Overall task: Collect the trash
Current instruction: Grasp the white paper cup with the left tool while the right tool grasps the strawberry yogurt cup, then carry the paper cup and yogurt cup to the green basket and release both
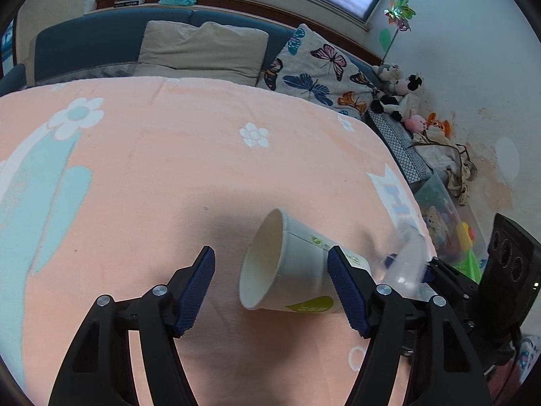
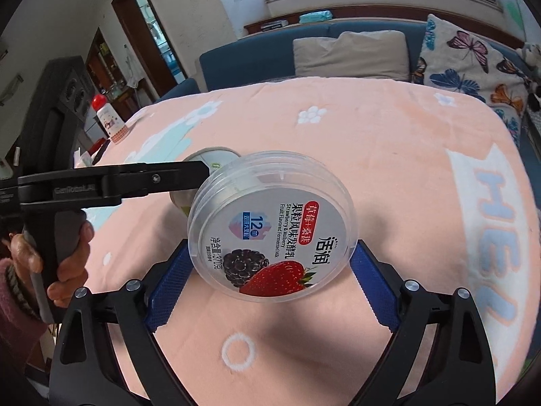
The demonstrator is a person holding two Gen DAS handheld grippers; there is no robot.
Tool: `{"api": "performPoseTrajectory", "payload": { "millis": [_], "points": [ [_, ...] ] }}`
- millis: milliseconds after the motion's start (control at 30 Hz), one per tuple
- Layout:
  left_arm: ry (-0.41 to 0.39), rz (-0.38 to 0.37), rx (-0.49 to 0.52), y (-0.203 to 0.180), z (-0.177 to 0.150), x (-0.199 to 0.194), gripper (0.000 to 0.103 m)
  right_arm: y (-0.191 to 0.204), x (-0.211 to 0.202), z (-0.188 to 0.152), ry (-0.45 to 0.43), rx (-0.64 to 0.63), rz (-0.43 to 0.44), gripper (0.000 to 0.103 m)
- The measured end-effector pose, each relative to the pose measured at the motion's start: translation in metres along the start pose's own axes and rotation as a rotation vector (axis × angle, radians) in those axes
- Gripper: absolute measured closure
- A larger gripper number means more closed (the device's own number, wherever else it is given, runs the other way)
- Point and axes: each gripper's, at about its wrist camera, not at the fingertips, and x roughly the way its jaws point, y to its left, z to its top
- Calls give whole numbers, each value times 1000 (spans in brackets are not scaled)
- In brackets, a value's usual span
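Left gripper point(image 1: 270, 291): bottom centre of the left wrist view, jaws standing wide; the left pad was clear of the cup, the right pad sat at the cup's wall, and whether it pressed I could not tell.
Paper cup point(image 1: 287, 270): lay on its side on the blanket between those jaws, mouth turned to the left of the frame, probably lined up so the fingers could close across its body.
Right gripper point(image 2: 270, 280): bottom centre of the right wrist view, jaws spread very wide around a yogurt tub point(image 2: 270, 230).
Yogurt tub: clear plastic, tilted with its printed strawberry lid toward the camera; it looked gripped by its sides at the blue pads, the wide spread matching its width.
Hand point(image 2: 64, 257): lower left of the right wrist view, wrapped round the left tool's handle, likely steering it onto the cup.
Blanket point(image 1: 189, 169): peach with white flowers, filling the middle of both frames under the trash.
Pillows point(image 1: 203, 50): upper middle, against a blue sofa back.
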Motion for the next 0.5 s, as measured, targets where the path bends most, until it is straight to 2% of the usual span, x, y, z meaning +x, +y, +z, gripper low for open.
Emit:
{"api": "performPoseTrajectory", "payload": {
  "millis": [100,167,433,500],
  "points": [
    [5,-25,-3,-2,-1,4,36,-6,-14,-5,-10,23,-10,12],
    [11,-44,7,-6,-1,6,41,-8,-25,-9,-15,29,-23,12],
    [38,-122,75,-26,-19,-1,71,-11,-61,-24,-47,46,-59,12],
    [43,-139,82,-31,-27,-5,73,-14,-70,-29,-54,62,-67,12]
  ]
}}
